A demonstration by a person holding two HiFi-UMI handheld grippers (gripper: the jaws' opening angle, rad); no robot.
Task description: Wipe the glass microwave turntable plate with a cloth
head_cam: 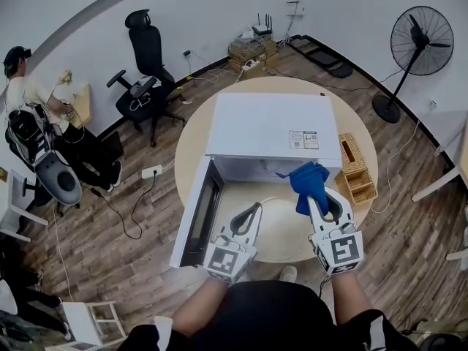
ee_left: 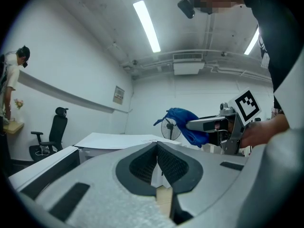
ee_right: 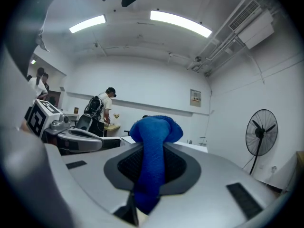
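Observation:
A white microwave (head_cam: pixel 270 134) stands on the round table (head_cam: pixel 191 148) with its door (head_cam: pixel 197 214) swung open to the left. In front of its opening, a faint round outline on the tabletop looks like the clear glass plate (head_cam: pixel 281 229), between my two grippers. My right gripper (head_cam: pixel 313 192) is shut on a blue cloth (head_cam: pixel 307 181), held up near the microwave's front edge. The cloth (ee_right: pixel 154 132) bunches above the jaws in the right gripper view. My left gripper (head_cam: pixel 256 207) is shut with nothing in it, and its jaws meet at the tip (ee_left: pixel 156 144). The left gripper view shows the cloth (ee_left: pixel 183 120) too.
A wicker basket (head_cam: pixel 356 168) sits on the table to the right of the microwave. A standing fan (head_cam: pixel 417 50) is at the back right and a black office chair (head_cam: pixel 150 72) at the back left. A person (head_cam: pixel 29 101) stands by a desk at the far left.

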